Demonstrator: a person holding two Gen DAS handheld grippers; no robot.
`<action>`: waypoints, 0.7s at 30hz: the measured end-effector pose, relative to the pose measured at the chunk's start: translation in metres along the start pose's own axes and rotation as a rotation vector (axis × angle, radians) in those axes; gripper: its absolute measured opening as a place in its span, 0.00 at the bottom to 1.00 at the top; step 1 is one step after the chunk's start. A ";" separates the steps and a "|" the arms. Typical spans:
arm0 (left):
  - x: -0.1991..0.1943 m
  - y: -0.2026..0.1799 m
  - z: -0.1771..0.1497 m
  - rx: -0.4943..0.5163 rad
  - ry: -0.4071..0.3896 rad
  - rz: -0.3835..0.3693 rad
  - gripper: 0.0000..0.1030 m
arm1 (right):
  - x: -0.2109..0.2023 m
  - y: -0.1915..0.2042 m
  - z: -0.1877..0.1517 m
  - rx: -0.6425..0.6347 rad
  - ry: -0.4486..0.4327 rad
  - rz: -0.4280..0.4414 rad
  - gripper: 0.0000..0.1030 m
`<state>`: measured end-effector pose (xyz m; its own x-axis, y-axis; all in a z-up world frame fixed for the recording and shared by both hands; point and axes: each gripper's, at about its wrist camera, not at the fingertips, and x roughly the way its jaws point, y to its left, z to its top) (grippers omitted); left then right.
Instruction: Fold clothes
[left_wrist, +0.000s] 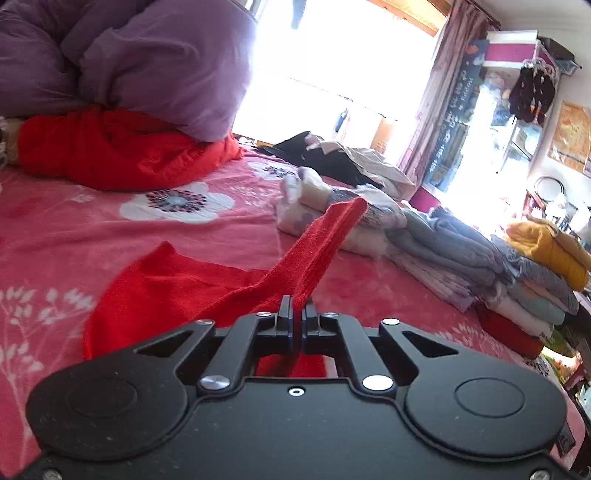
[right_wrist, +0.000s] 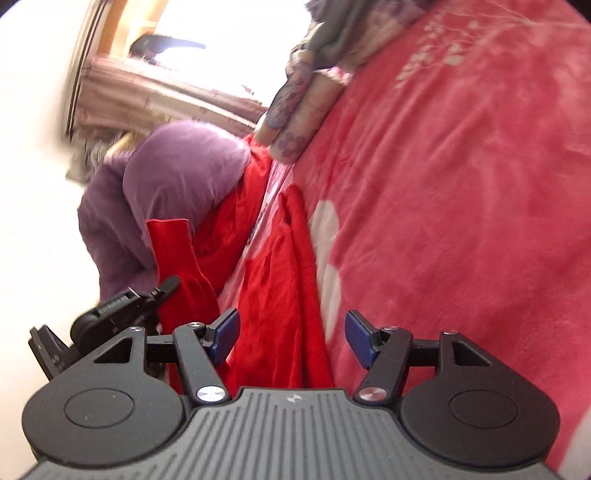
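A red knit garment (left_wrist: 177, 284) lies on the pink floral bedspread (left_wrist: 74, 221). My left gripper (left_wrist: 296, 312) is shut on its sleeve (left_wrist: 325, 240), which is lifted and stands up past the fingertips. In the right wrist view the same garment (right_wrist: 280, 288) lies between the blue pads (right_wrist: 225, 332) of my right gripper (right_wrist: 291, 334), which is open and empty just above it. The left gripper (right_wrist: 125, 306) shows at the left there, holding the raised sleeve (right_wrist: 173, 258).
A purple duvet (left_wrist: 129, 66) sits on a red blanket (left_wrist: 122, 151) at the bed's head. Stacks of folded clothes (left_wrist: 461, 258) line the right side of the bed, with a yellow garment (left_wrist: 550, 247) beyond. A bright window (left_wrist: 332, 66) is behind.
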<state>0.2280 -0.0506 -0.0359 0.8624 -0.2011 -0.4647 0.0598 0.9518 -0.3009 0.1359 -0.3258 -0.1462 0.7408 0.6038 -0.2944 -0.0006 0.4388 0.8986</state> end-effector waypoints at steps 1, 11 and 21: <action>0.007 -0.014 -0.005 0.019 0.010 0.000 0.01 | -0.002 -0.004 0.003 0.026 -0.011 -0.001 0.62; 0.035 -0.045 -0.057 0.113 0.267 -0.149 0.06 | 0.006 -0.039 0.023 0.187 -0.070 -0.036 0.62; -0.113 0.092 -0.050 0.159 0.097 0.132 0.29 | 0.056 -0.026 0.045 0.030 -0.035 -0.066 0.62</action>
<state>0.1108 0.0480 -0.0527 0.8162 -0.0861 -0.5713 0.0348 0.9944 -0.1002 0.2071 -0.3336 -0.1718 0.7613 0.5505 -0.3426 0.0693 0.4562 0.8872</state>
